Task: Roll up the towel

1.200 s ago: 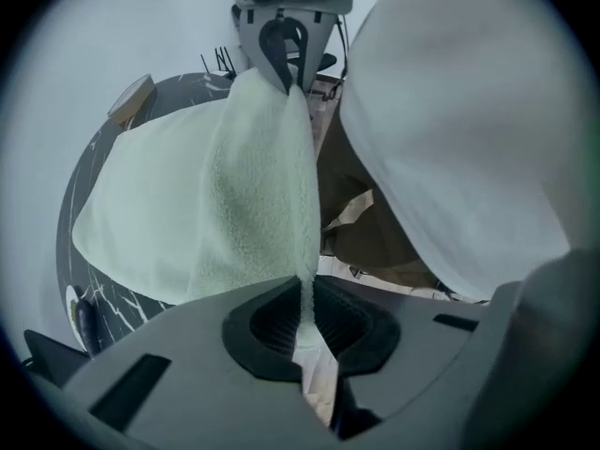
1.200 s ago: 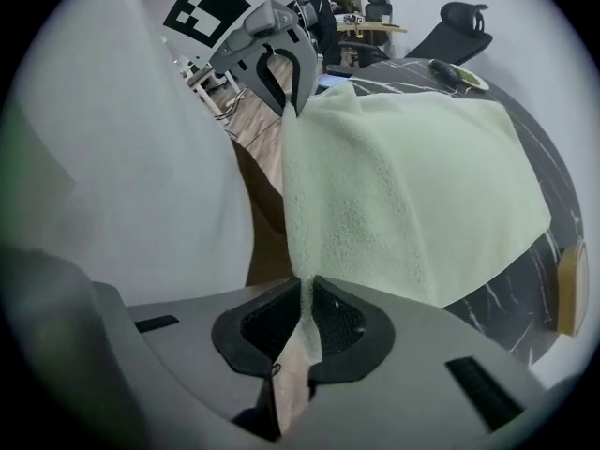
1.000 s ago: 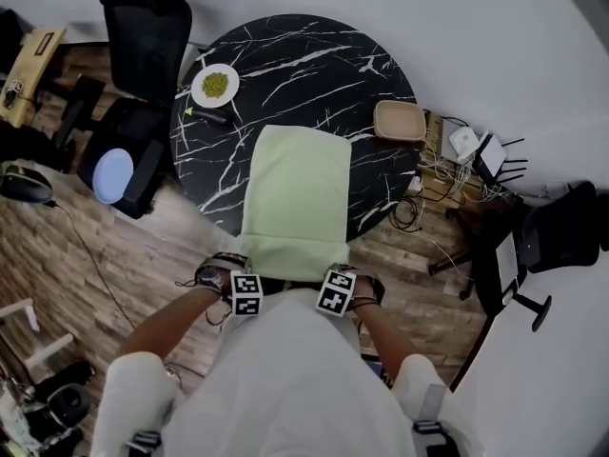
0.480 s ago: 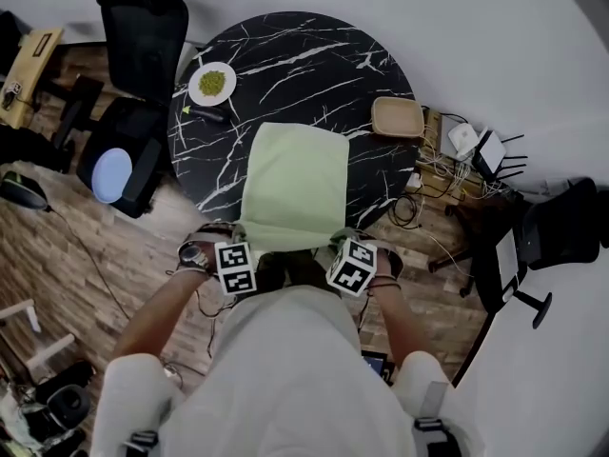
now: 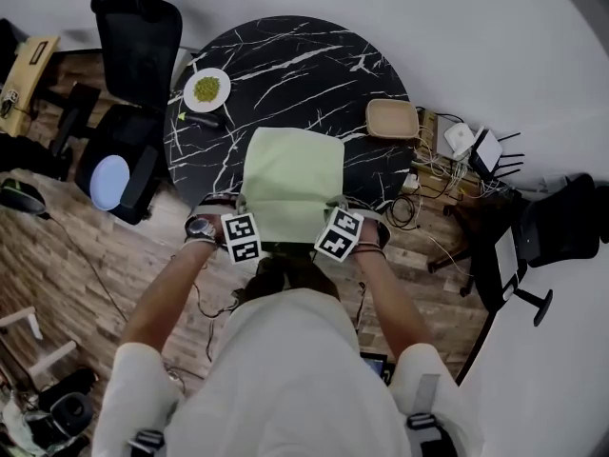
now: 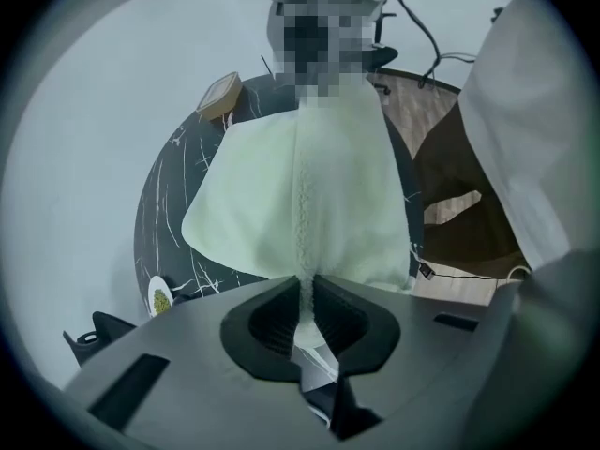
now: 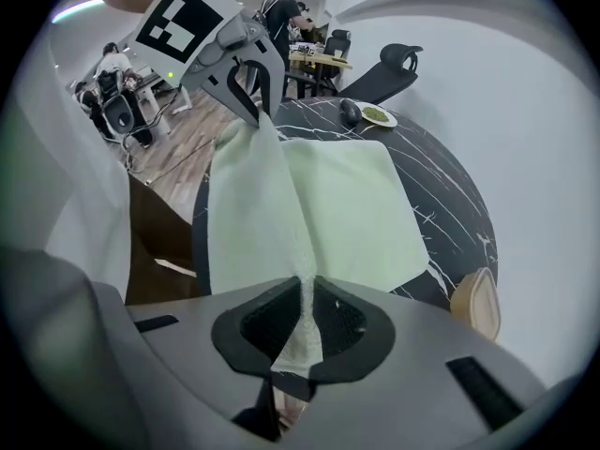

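Lying on the round black marbled surface (image 5: 285, 65) in the head view, the pale green towel (image 5: 290, 179) has its near edge raised; the left gripper view shows the left hand-held gripper (image 6: 305, 293) pinching one near corner, and the right gripper view shows the right hand-held gripper (image 7: 305, 298) pinching the other.

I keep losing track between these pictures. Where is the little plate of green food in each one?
Head view: plate upper left.
Left gripper view: plate lower left.
Right gripper view: plate upper right.
Shared landmark: the green towel on the black marble table.
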### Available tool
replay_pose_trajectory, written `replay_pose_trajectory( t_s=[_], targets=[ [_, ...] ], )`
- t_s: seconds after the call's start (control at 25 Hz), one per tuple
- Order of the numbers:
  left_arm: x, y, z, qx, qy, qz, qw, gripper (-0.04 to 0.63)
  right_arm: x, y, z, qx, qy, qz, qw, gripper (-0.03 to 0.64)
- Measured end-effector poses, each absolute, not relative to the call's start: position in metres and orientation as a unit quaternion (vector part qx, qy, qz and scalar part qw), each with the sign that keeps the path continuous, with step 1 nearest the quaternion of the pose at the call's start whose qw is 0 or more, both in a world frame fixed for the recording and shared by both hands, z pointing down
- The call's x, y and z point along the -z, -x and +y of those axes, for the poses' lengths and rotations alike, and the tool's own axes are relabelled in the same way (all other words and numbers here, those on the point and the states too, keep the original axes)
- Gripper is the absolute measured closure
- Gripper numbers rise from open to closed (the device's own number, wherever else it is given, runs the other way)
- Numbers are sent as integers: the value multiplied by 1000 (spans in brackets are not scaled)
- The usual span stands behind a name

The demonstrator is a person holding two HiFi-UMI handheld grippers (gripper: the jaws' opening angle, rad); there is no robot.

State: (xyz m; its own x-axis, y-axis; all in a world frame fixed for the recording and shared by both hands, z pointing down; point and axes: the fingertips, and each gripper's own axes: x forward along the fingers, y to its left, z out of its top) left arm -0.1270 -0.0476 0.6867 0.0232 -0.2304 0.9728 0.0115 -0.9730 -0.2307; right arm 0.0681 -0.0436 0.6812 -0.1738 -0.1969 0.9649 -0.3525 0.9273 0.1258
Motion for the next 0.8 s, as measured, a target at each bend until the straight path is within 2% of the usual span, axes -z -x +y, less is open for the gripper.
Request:
replay_pose_trajectory(
  t_s=[0.16, 0.2, 0.32, 0.36, 0.52, 0.8],
  targets=[
    [-694, 124, -57, 689, 711, 103, 93, 569, -686, -70, -50, -63, -197, -760, 616, 583],
    [-694, 123, -61, 683, 715, 117, 93, 546, -687, -71, -51, -59, -204, -758, 616, 578],
    [-692, 121, -73, 663, 726, 161, 85, 392, -685, -75, -57, -37, -232, -754, 613, 549],
    [-690, 121, -75, 659, 728, 169, 85, 382, -683, -76, -59, -28, -242, -753, 611, 549],
    [-683, 124, -72, 652, 732, 173, 98, 364, -674, -76, -53, -6, -270, -758, 594, 509],
    [-682, 111, 2, 633, 757, 130, 96, 377, -688, -54, 19, -7, -192, -778, 599, 501]
  ],
)
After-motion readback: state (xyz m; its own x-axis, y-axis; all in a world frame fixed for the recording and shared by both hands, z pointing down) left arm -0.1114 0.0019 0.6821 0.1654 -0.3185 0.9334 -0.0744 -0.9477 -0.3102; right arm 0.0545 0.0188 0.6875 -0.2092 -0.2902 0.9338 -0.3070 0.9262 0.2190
